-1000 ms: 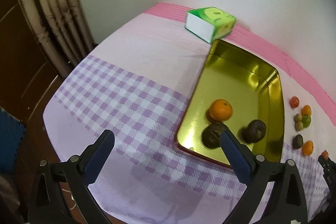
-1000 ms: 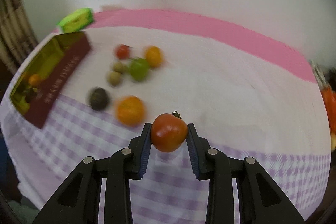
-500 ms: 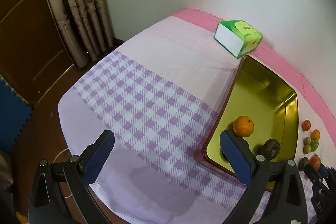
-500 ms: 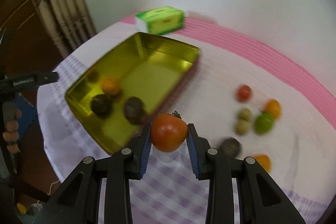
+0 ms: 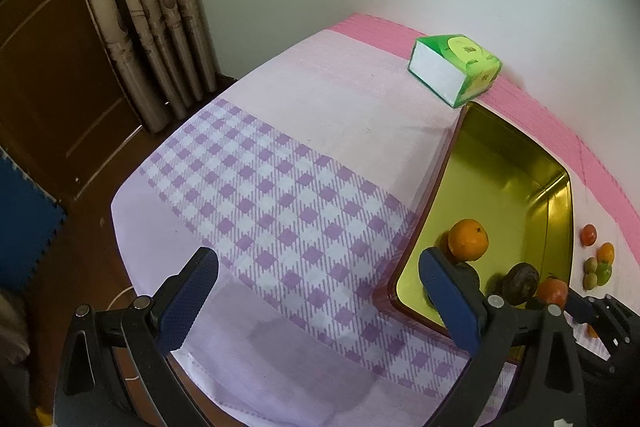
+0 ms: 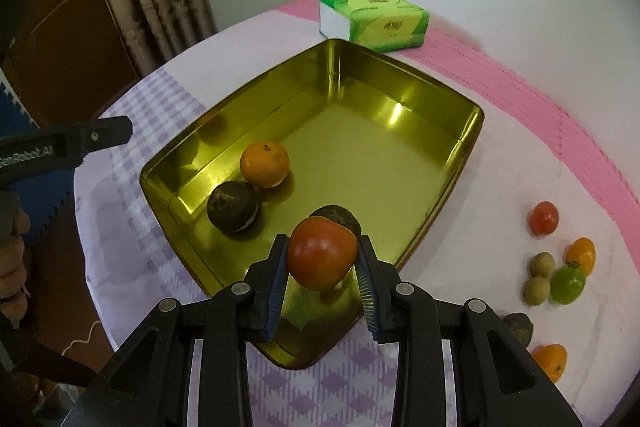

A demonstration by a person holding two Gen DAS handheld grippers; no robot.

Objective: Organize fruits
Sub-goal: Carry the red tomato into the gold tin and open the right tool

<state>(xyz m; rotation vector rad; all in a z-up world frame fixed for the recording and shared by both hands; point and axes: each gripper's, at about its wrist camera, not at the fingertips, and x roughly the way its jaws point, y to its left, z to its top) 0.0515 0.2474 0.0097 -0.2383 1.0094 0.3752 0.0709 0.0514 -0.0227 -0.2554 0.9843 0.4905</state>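
My right gripper point(image 6: 322, 267) is shut on a red tomato point(image 6: 322, 253), held above the near corner of the gold tin tray point(image 6: 468, 141). Inside the tray lie an orange point(image 6: 265, 163) and two dark brown fruits point(image 6: 233, 206), one point(image 6: 340, 215) half hidden behind the tomato. In the left wrist view the same tray point(image 5: 560, 211) sits at the right, with the tomato point(image 5: 552, 291) and right gripper at its near right corner. My left gripper point(image 5: 320, 291) hangs open over the checked cloth left of the tray, holding nothing.
Several loose fruits lie on the cloth right of the tray: a small red tomato point(image 6: 543, 218), an orange point(image 6: 581, 254), a green fruit point(image 6: 567, 283), two tan ones point(image 6: 542, 265), another orange point(image 6: 551, 359). A green tissue box point(image 6: 374, 22) stands behind the tray. The table edge, curtains and a door are at left.
My right gripper carried the tomato leftward from beside the loose fruits to over the tray's near corner. The left gripper's view swung left, staying open.
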